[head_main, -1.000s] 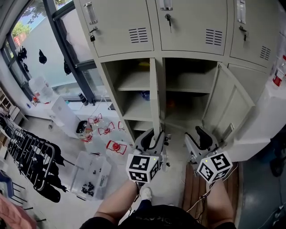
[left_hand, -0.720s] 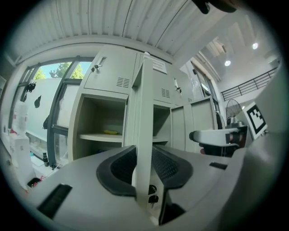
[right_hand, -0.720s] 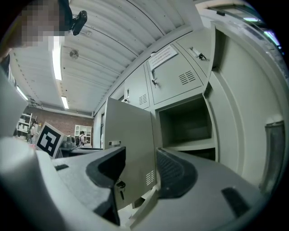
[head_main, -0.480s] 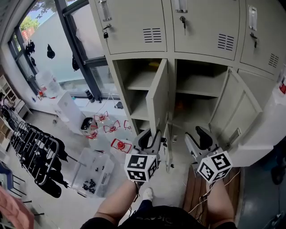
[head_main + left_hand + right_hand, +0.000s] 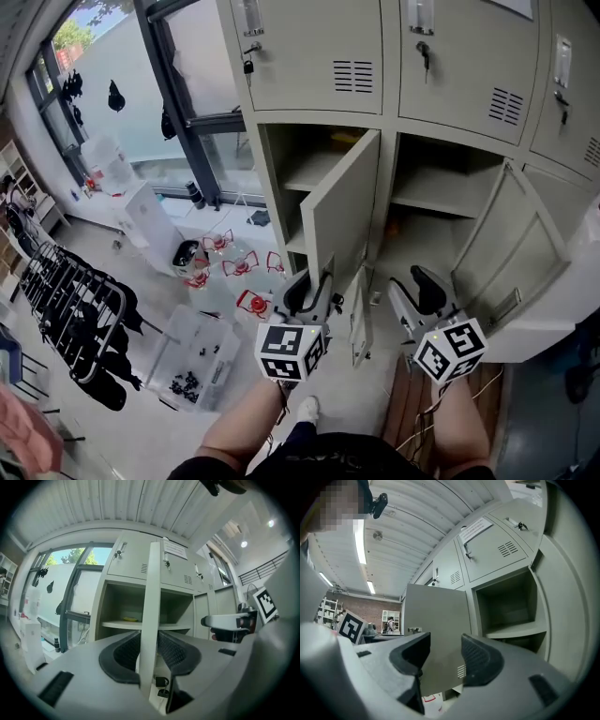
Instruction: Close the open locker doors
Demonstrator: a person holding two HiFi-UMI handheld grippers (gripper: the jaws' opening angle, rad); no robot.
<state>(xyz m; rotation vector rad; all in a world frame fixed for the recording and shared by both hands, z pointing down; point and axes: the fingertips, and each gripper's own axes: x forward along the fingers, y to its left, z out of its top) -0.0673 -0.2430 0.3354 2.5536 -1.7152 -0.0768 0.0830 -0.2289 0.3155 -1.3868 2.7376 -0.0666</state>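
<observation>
LOCKER ROOM: The left gripper [image 5: 316,283] has its jaws closed narrowly on the free edge of the left door [image 5: 342,211], which stands half-swung out from a bank of grey lockers [image 5: 450,56] at centre frame in the head view. The door's long axis is upright. It is hinged along the divider between the two open lower compartments, and its free edge points out of the lockers toward the lower middle of the frame. In the left gripper view the door shows edge-on as a pale vertical strip running between the two dark pads.

The door's lower part is hidden behind the left gripper in the head view. A small dark bunch that looks like keys [image 5: 162,693] hangs below the jaws at the bottom of the left gripper view, too small to read clearly. A yellow object [image 5: 131,618] lies on the shelf [image 5: 122,625] of the open compartment behind; what it is cannot be told.

The right gripper [image 5: 422,289], at lower right of centre, holds its jaws well apart with nothing pressed between them. In its own view the left door's flat grey face shows beyond the gap, and contact cannot be seen there. The right door [image 5: 511,248] stands wide open at the right of the head view, upright, swung away to the right. The upper lockers are cut off by the top of the frame. The person's legs [image 5: 248,422] show at the bottom edge.
</observation>
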